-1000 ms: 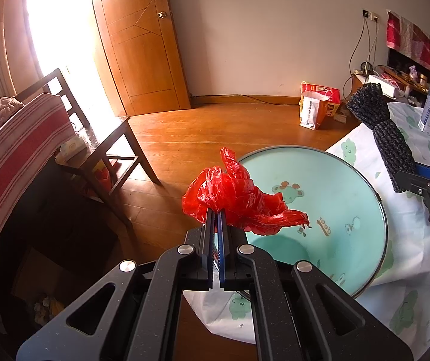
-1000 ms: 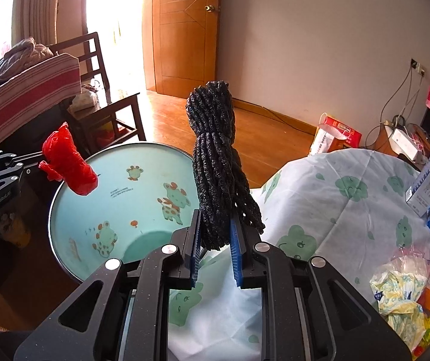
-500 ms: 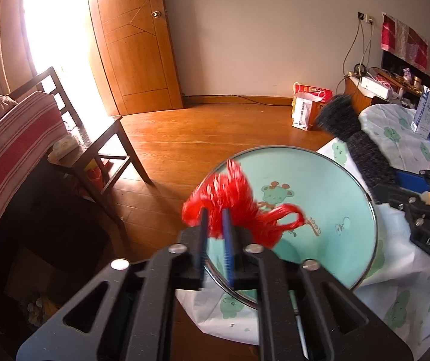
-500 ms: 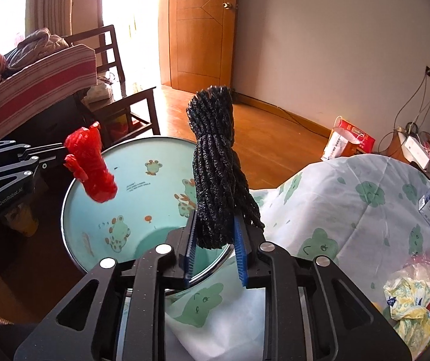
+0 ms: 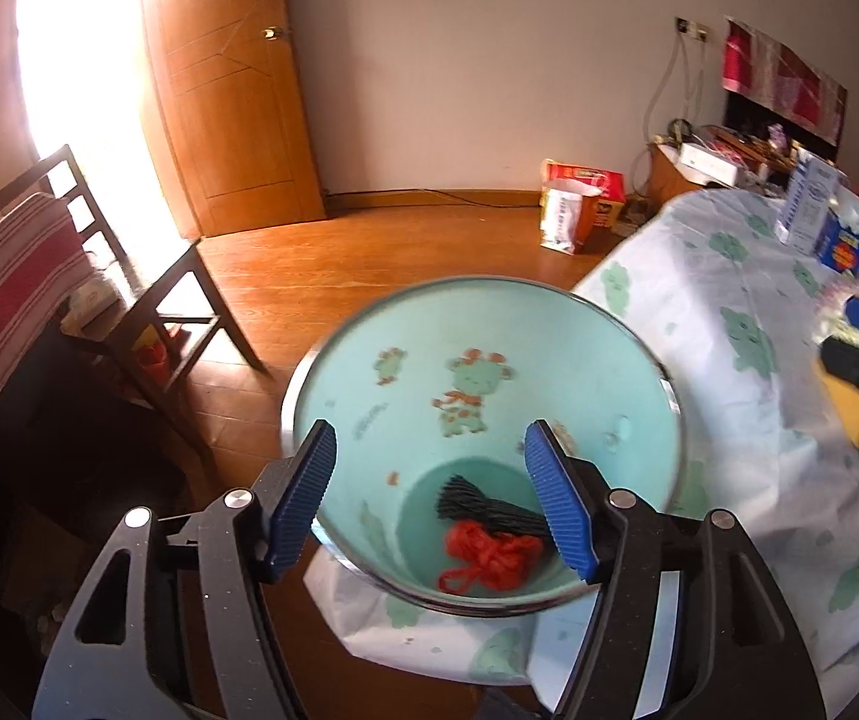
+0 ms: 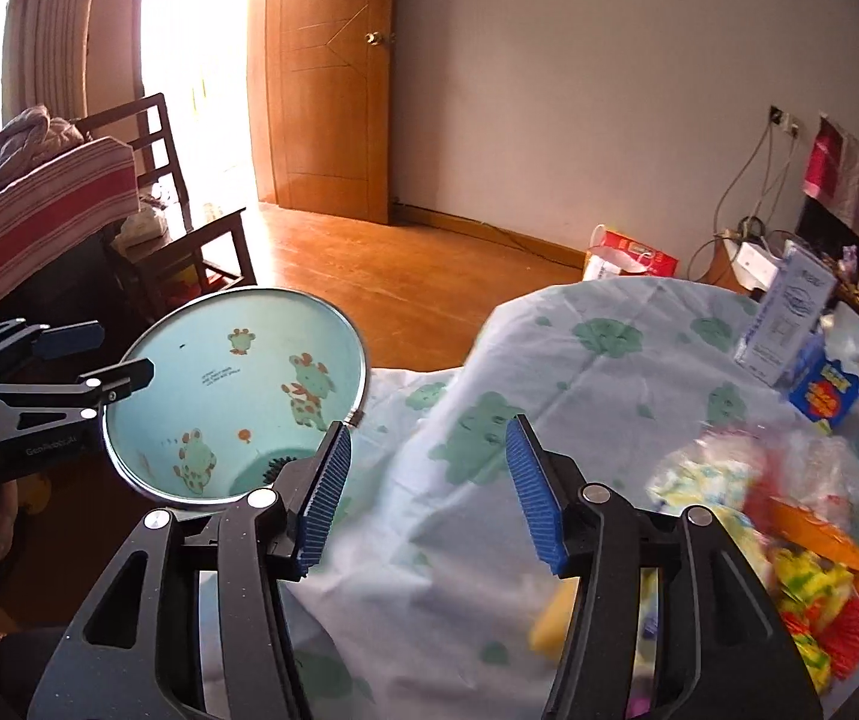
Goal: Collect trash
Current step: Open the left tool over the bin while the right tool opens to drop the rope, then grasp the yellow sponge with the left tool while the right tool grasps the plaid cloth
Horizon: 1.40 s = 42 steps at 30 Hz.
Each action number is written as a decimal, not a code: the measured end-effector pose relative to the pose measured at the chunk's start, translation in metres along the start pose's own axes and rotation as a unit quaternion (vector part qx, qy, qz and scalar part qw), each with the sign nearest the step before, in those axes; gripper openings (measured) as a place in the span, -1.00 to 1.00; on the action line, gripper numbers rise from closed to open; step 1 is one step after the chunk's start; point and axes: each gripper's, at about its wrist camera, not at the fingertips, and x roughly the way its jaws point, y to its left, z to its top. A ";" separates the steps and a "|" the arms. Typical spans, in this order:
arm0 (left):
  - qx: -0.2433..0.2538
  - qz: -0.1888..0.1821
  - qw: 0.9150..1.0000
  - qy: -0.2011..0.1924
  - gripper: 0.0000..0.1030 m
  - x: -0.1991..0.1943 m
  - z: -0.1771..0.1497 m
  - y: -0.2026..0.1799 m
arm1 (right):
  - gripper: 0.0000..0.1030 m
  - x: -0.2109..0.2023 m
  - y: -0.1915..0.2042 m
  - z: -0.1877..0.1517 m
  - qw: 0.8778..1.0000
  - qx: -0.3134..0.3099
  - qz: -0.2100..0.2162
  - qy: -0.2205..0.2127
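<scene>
Both pieces of trash have dropped since the earlier frames: the crumpled red plastic bag (image 5: pixel 492 558) and the black knitted bundle (image 5: pixel 483 507) now lie touching each other on the bottom of the pale green bin (image 5: pixel 609 360), no longer pinched. The left gripper (image 5: pixel 435 501) hangs over the bin mouth, its ribbed blue fingers (image 5: pixel 303 501) spread with nothing between them, having just been opening. The right gripper (image 6: pixel 426 495) has also just been opening and its fingers (image 6: pixel 528 492) stand apart and empty, now over the cloth rather than the bin. The bin is round and smooth inside, printed with cartoon animals, and ringed by a thin metal rim; its mouth is wide and unobstructed. It stands just beside the table (image 6: pixel 609 372), whose thin white cloth with green patches drapes over the edge and touches the bin's side. On the table's right part lies a loose heap of bright wrappers (image 6: pixel 801 576), blurred, with upright cartons (image 6: pixel 789 312) behind. Bare wooden floor (image 5: pixel 369 264) lies open beyond the bin, with a dark wooden chair (image 5: pixel 147 300) to its left.
</scene>
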 end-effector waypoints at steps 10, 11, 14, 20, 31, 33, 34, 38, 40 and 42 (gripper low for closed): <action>0.081 -0.080 0.993 -0.005 0.30 -0.009 -0.008 -0.105 | 0.16 -0.117 -0.117 -0.070 0.984 0.101 -0.139 -0.038; 0.088 -0.087 0.992 -0.007 0.30 -0.010 -0.007 -0.115 | 0.19 -0.124 -0.129 -0.081 0.980 0.114 -0.158 -0.034; 0.102 -0.106 0.989 -0.010 0.30 -0.012 -0.006 -0.141 | 0.20 -0.132 -0.155 -0.110 0.970 0.143 -0.194 -0.012; 0.121 -0.134 0.983 -0.017 0.30 -0.018 -0.004 -0.180 | 0.20 -0.128 -0.186 -0.142 0.956 0.196 -0.218 0.008; 0.143 -0.183 0.973 0.007 -0.12 -0.005 -0.008 -0.225 | 0.21 -0.123 -0.202 -0.159 0.954 0.215 -0.211 0.000; 0.148 -0.200 0.968 0.013 -0.47 -0.002 -0.011 -0.231 | 0.21 -0.118 -0.201 -0.158 0.954 0.213 -0.209 0.002; 0.149 -0.208 0.967 0.012 -0.63 -0.003 -0.012 -0.233 | 0.21 -0.117 -0.200 -0.158 0.955 0.214 -0.207 0.003; 0.153 -0.214 0.965 0.006 -0.70 -0.009 -0.010 -0.230 | 0.20 -0.106 -0.199 -0.155 0.958 0.211 -0.194 0.012; 0.148 -0.216 0.965 0.004 -0.73 -0.012 -0.007 -0.224 | 0.12 -0.102 -0.198 -0.152 0.959 0.210 -0.188 0.015; 0.145 -0.214 0.966 -0.007 -0.73 -0.018 -0.003 -0.216 | -0.04 -0.097 -0.197 -0.150 0.961 0.208 -0.181 0.023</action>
